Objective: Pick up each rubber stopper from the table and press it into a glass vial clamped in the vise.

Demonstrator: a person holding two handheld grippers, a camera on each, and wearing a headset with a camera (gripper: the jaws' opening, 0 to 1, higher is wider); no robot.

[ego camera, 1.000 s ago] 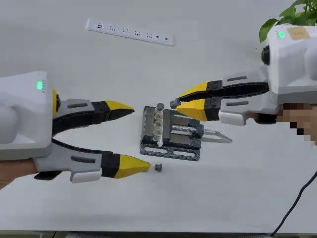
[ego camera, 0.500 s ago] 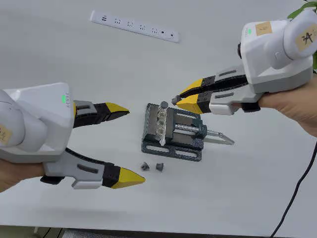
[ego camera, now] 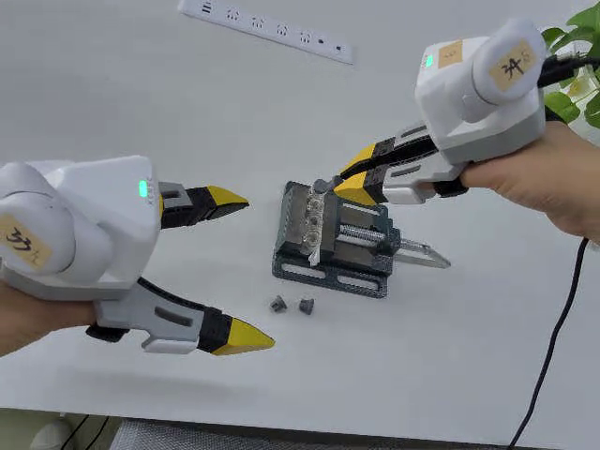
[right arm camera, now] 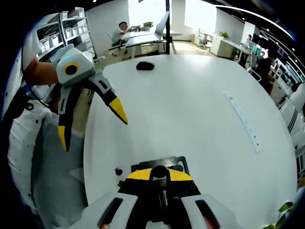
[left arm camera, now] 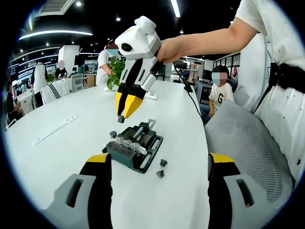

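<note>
Two loose stoppers [ego camera: 278, 304] lie on the table [ego camera: 141, 112] just near of the vise [ego camera: 361, 255], beside the left gripper [ego camera: 246, 272], whose jaws are spread wide around nothing. The right gripper [ego camera: 330, 189] pinches a third stopper [ego camera: 322, 186] in its yellow tips, above the far end of the row of glass vials [ego camera: 310, 225] and apart from it. A capping stopper [left arm camera: 113, 134] sits on that end vial. In the right gripper view, that gripper's own jaws hide the vials and most of the vise.

I read left gripper [ego camera: 249, 272] jaws spread wide; right gripper [ego camera: 334, 187] angled downward (jaws pinched on a rubber stopper [ego camera: 321, 186]).
</note>
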